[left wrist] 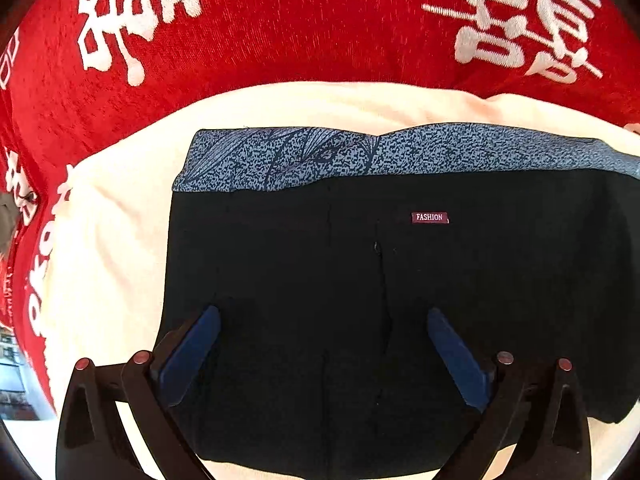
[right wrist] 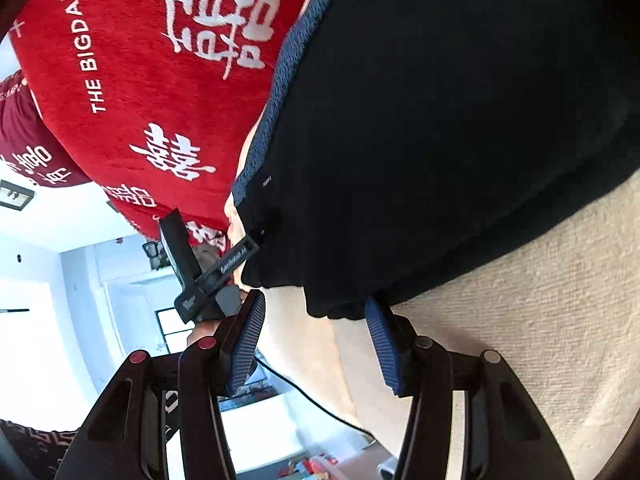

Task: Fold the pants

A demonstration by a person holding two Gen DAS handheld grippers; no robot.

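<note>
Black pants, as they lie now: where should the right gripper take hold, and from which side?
By the loose rippled hem edge of the black pants just ahead of the right gripper, coming in low from the cream cover side. That edge overhangs slightly, so one open finger could likely slide beneath.

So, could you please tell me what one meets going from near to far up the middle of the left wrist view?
Left hand-held gripper → black pants → FASHION label → blue patterned waistband → cream cloth → red blanket.
</note>
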